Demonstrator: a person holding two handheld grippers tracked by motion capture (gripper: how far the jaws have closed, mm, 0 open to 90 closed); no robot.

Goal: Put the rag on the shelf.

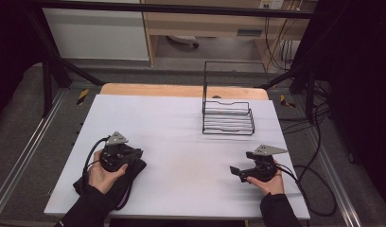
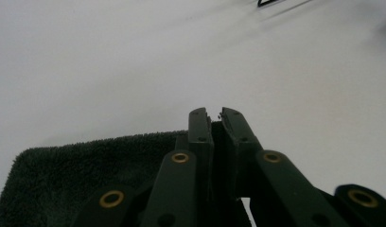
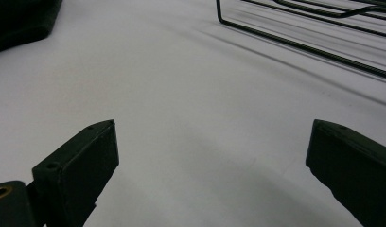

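The dark towel lies folded at the near left edge of the white tabletop, under the left claw. In the left gripper view its pile shows below and left of the jaws, which stand nearly together; whether they pinch the cloth I cannot tell — the tips hide the contact. The left hand grips the tool from behind, forearm coming in from the near edge. The wire rack stands empty at the far right of the tabletop, well apart from the towel. The right claw rests low near the right edge, pointing left — jaws wide apart, holding nothing, in the right hand.
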